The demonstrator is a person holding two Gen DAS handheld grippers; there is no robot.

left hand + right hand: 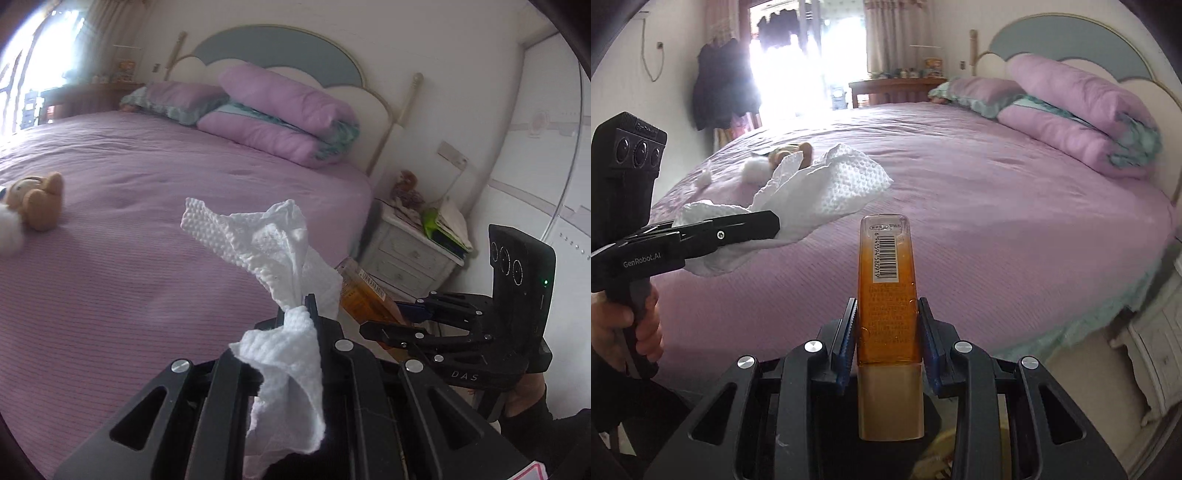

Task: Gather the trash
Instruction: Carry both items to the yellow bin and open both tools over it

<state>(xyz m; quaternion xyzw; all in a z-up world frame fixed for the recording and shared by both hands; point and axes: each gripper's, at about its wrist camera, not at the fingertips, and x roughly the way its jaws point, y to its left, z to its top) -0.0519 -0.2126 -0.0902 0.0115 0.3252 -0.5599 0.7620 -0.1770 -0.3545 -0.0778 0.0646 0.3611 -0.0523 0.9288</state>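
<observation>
Far left on the purple ribbed bedspread (140, 206): small brown plush teddy bear (37, 201) on its back, with white fluffy bits (755, 170) beside it, possibly more trash, too blurred to tell. Centre left: left gripper (295, 308), fingers (312, 306) pinched fully together on a crumpled white embossed paper tissue (266, 243), lifted clear of the bed, one end fanned out above the tips, the other drooping back over the gripper body. Right of that: right gripper (888, 325), blue-padded fingers (847, 332) closed against both sides of a slim amber translucent plastic bottle with a barcode label and pale gold cap (888, 280); cap end toward the camera, long axis straight out along the fingers, over the bed's near edge. Both hands loaded, side by side, near each other but not touching. Farther right: stacked lilac pillows (280, 110) by the headboard, then a white nightstand (406, 254) piled with papers. No bin anywhere in view, so drop-off direction unknown. Likely next: carry both off the bed; left hand nearer whatever remained by the bear, but occupied.
</observation>
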